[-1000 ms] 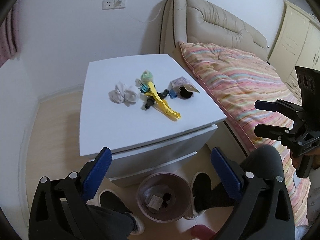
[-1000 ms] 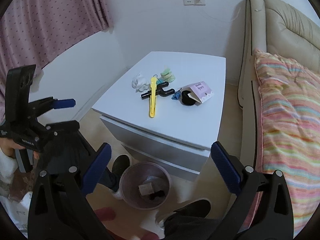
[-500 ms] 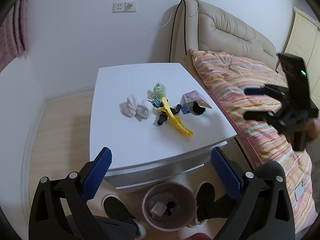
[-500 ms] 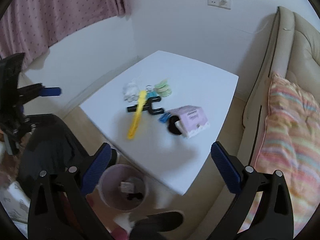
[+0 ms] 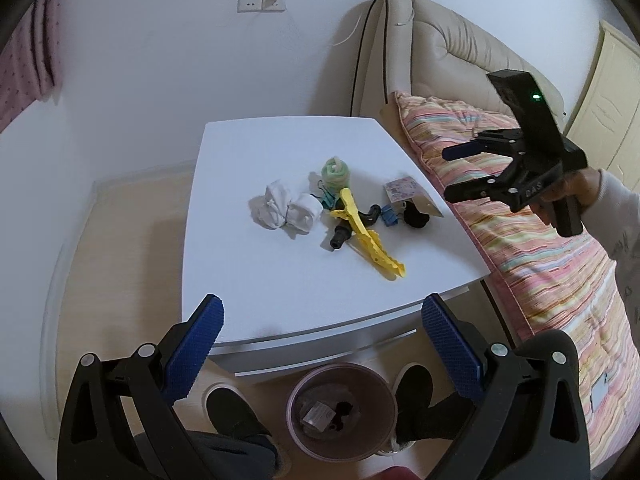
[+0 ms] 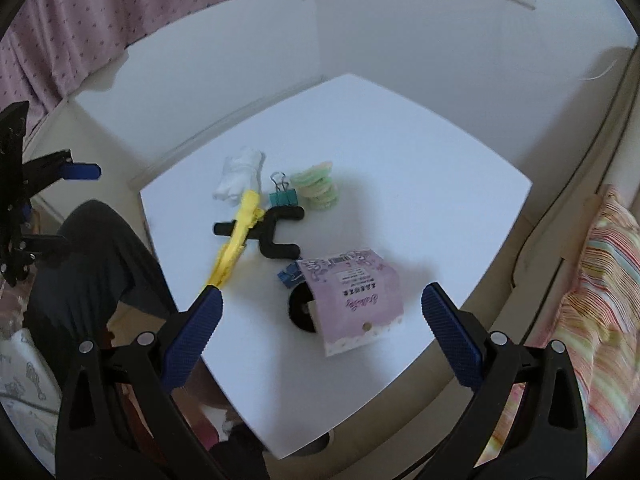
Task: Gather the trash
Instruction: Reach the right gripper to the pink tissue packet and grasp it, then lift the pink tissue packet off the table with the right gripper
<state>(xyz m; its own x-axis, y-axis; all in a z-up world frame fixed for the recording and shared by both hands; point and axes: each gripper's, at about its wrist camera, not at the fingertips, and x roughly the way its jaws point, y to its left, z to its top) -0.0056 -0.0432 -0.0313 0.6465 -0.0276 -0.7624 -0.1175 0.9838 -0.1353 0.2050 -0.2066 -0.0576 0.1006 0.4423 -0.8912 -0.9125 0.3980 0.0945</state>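
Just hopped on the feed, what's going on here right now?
A person holds a gripper in each hand over a white nightstand beside a bed. Both the left gripper and the right gripper are open and empty. The clutter lies untouched on top: white crumpled tissues, a yellow clip, a black bracket, binder clips and a pink card. The right gripper hangs nearest the pink card. The trash bin on the floor already holds a few scraps.

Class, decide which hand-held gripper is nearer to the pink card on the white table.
Right. The right hand-held gripper hovers open just above the pink card. The left hand-held gripper hangs back at the table's front edge, over the bin.
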